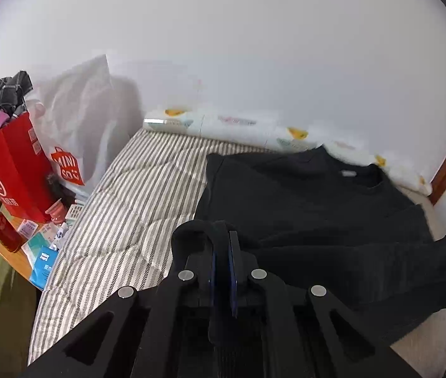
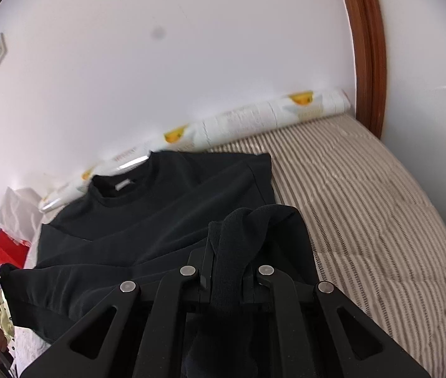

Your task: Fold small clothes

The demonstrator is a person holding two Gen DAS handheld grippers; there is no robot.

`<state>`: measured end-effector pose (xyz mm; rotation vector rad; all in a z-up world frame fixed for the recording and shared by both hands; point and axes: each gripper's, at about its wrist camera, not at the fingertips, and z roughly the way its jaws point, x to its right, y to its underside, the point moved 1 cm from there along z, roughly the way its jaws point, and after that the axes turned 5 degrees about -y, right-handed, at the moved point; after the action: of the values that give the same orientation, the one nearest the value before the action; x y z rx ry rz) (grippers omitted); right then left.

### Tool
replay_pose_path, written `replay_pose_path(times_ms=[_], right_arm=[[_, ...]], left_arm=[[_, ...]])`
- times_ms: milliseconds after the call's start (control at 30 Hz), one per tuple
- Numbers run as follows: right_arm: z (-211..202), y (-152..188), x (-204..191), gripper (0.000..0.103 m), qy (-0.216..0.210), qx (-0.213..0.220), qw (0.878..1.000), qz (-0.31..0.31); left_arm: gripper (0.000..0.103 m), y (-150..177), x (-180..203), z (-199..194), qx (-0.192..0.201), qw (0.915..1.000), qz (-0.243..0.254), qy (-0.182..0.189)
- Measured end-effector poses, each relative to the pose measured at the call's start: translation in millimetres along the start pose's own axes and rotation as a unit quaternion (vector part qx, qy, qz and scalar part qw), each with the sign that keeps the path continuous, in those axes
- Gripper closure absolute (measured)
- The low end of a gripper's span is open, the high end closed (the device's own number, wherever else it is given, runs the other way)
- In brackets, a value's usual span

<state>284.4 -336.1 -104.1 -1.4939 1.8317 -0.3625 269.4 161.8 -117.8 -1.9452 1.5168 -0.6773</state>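
Left wrist: left gripper (image 1: pixel 226 245) clamped on black T-shirt (image 1: pixel 311 195) hem

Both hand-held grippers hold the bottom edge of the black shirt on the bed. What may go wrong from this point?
1. The left hand-held gripper and right hand-held gripper each pinch only a bunched bit of the black shirt; the cloth may slip out.
2. The hem sags between the two grips, so the fold may land uneven.
3. The collar lies near the white roll by the wall; the shirt may push against it.
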Motion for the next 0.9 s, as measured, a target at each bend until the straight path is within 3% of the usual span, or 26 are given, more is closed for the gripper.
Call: replay_pose_path(times_ms=[300,400,467,500,600,667,900], right_arm=[[38.0,0.9,11.2,0.086,0.01,-0.043,0.999,0.008],[33.4,1.0,10.5,0.075,0.009,-0.063,0.998,-0.001],[10.7,5.0,7.9,0.059,-0.015,-0.058,0.998,-0.018],[-1.3,7.7,7.0,0.058,-0.02,-0.05,0.998,-0.027],[-33.4,18.2,6.9,0.057,-0.013,-0.028,0.998,-0.053],[-51.3,28.4,14.7,0.057,0.014,-0.018,0.998,-0.05],[-58.2,58.3,46.6,0.057,0.048,-0.033,0.998,0.008]], left_arm=[[0.093,3.0,-2.7,16.3,-0.028,0.9996,-0.009,0.001],[0.089,4.4,-2.8,10.8,-0.033,0.9994,-0.008,0.008],[0.082,7.7,-4.0,3.8,-0.036,0.9992,-0.005,0.015],[0.079,10.5,-4.8,-0.8,-0.036,0.9992,-0.003,0.019],[0.069,22.7,-11.6,-17.6,-0.029,0.9993,0.001,0.025],[0.062,31.0,-17.7,-25.8,-0.024,0.9994,0.0,0.025],[0.049,72.5,-52.2,-44.2,-0.041,0.9975,-0.036,0.046]])
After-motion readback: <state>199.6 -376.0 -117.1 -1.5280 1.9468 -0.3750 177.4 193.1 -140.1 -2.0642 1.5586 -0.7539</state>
